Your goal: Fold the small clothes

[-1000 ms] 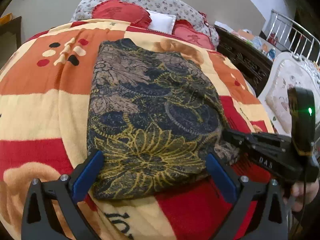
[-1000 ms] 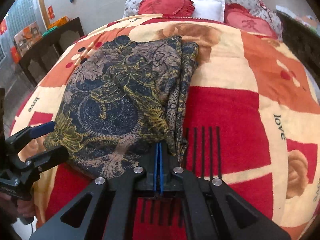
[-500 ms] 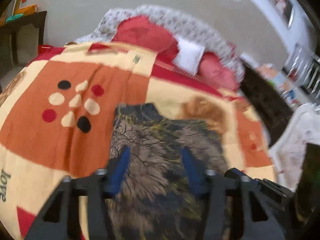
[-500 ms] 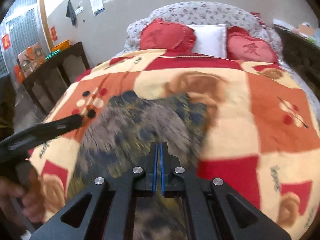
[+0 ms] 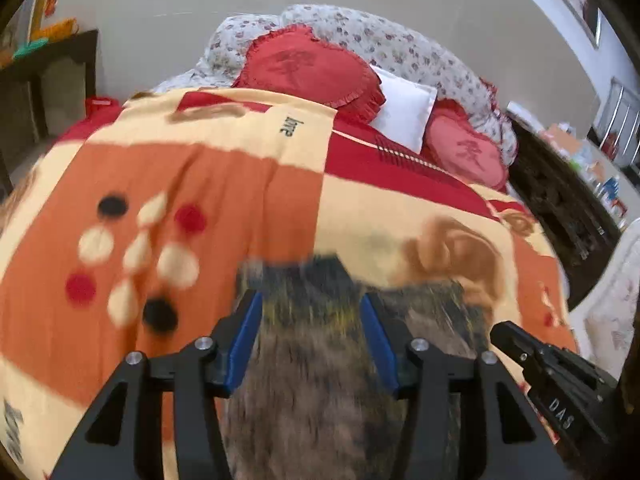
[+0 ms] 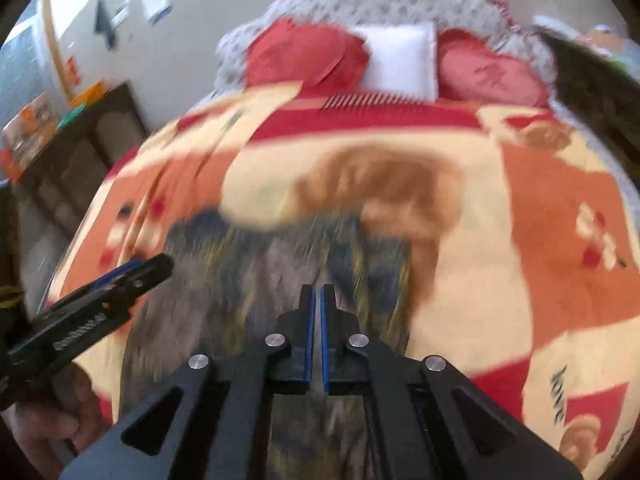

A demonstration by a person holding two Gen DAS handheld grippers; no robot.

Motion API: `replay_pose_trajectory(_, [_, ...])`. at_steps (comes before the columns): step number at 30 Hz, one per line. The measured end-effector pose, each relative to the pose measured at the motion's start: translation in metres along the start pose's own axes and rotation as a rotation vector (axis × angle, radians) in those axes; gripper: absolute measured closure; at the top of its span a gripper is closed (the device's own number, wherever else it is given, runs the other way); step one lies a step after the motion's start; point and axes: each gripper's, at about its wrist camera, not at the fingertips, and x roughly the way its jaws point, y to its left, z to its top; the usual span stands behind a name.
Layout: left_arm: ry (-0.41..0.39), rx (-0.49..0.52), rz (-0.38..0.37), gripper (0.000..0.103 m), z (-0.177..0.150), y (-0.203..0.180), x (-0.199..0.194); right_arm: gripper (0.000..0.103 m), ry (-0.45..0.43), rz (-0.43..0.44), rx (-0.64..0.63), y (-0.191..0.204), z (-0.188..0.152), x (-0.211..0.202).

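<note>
A dark garment with a gold and brown floral print (image 5: 316,364) lies on the bed, blurred by motion; it also shows in the right wrist view (image 6: 248,280). My left gripper (image 5: 312,308) is part open above its far end, jaws apart, holding nothing that I can see. My right gripper (image 6: 315,308) has its jaws almost together, a thin gap showing; whether cloth is pinched between them cannot be told. The right gripper's fingers (image 5: 520,340) show at the right of the left wrist view. The left gripper's fingers (image 6: 132,274) show at the left of the right wrist view.
The bed is covered by a red, orange and cream blanket (image 5: 180,184). Red heart cushions (image 5: 312,68) and a white pillow (image 5: 404,114) lie at its head. A dark wooden cabinet (image 5: 560,196) stands at the right, a dark side table (image 6: 80,148) at the left.
Both grippers have moved forward over the garment toward the head of the bed. The left jaws have narrowed from wide open. The views are now motion-blurred.
</note>
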Motion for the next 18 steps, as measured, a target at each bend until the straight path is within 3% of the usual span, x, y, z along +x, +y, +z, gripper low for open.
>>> replay_pose_trajectory(3, [0.049,0.025,0.031,0.049,0.000,-0.003,0.035,0.101,0.008,-0.044,-0.012,0.002,0.007,0.035])
replay_pose_trajectory(5, [0.081,0.031,0.038,0.046,-0.016,0.001,0.058,0.101,0.067,-0.091,-0.031,-0.003,-0.007,0.064])
replay_pose_trajectory(6, [0.075,0.023,0.021,0.043,-0.021,0.004,0.062,0.101,0.061,-0.071,-0.026,-0.009,-0.016,0.074])
replay_pose_trajectory(11, [0.083,0.088,0.072,0.031,-0.019,-0.010,0.076,0.101,0.030,-0.065,-0.032,-0.012,-0.021,0.068])
replay_pose_trajectory(18, [0.082,0.102,0.087,0.030,-0.020,-0.014,0.078,0.101,0.021,-0.085,-0.050,-0.006,-0.027,0.063])
